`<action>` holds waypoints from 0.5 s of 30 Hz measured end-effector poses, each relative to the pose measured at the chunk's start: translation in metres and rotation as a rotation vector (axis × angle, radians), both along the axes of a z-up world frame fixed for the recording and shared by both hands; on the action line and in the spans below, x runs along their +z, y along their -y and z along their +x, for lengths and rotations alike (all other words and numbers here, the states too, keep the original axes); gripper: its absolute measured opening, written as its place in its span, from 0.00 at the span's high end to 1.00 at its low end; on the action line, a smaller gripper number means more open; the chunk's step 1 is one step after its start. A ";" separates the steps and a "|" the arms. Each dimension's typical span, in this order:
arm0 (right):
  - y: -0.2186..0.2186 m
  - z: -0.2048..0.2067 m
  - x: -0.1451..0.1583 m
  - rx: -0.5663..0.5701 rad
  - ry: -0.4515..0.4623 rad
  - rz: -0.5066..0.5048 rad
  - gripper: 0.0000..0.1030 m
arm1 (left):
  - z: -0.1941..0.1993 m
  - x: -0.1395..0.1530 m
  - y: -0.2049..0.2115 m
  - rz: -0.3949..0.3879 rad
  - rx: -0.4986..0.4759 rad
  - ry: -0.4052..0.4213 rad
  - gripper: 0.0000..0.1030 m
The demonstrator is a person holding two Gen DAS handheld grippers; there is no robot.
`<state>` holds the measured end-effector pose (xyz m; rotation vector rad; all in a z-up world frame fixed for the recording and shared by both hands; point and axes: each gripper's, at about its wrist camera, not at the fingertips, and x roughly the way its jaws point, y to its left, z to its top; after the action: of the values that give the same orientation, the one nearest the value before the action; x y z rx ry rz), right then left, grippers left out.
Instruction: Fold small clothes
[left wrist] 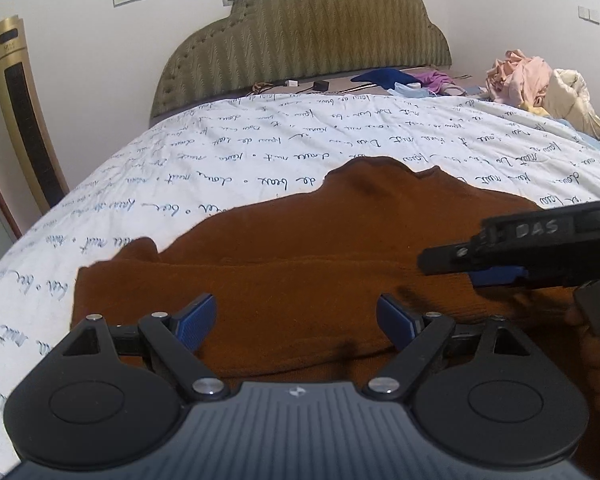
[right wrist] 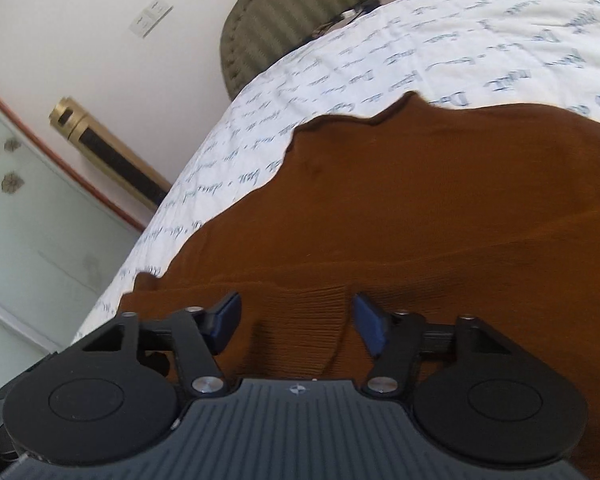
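A brown knit sweater (left wrist: 320,248) lies spread on the white bedspread (left wrist: 228,148) with script lettering. My left gripper (left wrist: 296,322) is open just above the sweater's near part, with nothing between its blue pads (left wrist: 196,320). My right gripper (right wrist: 296,324) is open too, low over the sweater (right wrist: 420,208), with a ribbed cuff or hem (right wrist: 300,328) lying between its fingers. The right gripper also shows from the side in the left wrist view (left wrist: 500,268), at the sweater's right side.
A green padded headboard (left wrist: 300,36) stands at the far end of the bed. A pile of pink and cream clothes (left wrist: 540,84) and blue and purple items (left wrist: 396,78) lie near it. A gold tower appliance (left wrist: 24,120) stands left of the bed.
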<state>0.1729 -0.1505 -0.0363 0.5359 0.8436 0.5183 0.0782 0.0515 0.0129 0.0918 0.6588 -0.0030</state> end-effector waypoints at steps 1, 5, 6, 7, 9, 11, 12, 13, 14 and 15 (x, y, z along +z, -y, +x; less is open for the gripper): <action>-0.006 -0.001 0.001 0.011 0.006 -0.015 0.47 | -0.001 -0.002 0.000 -0.009 0.001 -0.004 0.15; -0.014 -0.005 0.002 0.004 0.026 -0.087 0.87 | -0.003 -0.012 0.003 -0.021 0.002 -0.029 0.15; -0.013 -0.004 0.003 -0.007 0.027 -0.088 0.88 | -0.003 -0.014 0.004 -0.016 0.000 -0.035 0.15; -0.011 -0.004 0.003 -0.017 0.031 -0.081 0.88 | -0.003 -0.017 0.005 -0.008 0.000 -0.042 0.15; -0.007 -0.005 0.004 -0.035 0.042 -0.079 0.90 | -0.002 -0.020 0.008 0.010 0.001 -0.048 0.15; -0.003 -0.006 0.006 -0.052 0.061 -0.091 0.90 | -0.002 -0.022 0.008 0.023 0.004 -0.050 0.15; -0.001 -0.006 0.007 -0.058 0.072 -0.097 0.91 | -0.001 -0.023 0.008 0.026 0.006 -0.051 0.15; 0.001 -0.007 0.009 -0.062 0.082 -0.104 0.91 | -0.001 -0.023 0.008 0.028 0.008 -0.053 0.15; 0.003 -0.007 0.011 -0.068 0.095 -0.113 0.91 | 0.000 -0.023 0.008 0.028 0.010 -0.055 0.15; 0.006 -0.008 0.014 -0.077 0.110 -0.127 0.92 | 0.000 -0.024 0.007 0.027 0.014 -0.056 0.15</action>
<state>0.1652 -0.1566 -0.0227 0.4176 0.7428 0.4170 0.0781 0.0444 -0.0109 0.1137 0.7154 0.0167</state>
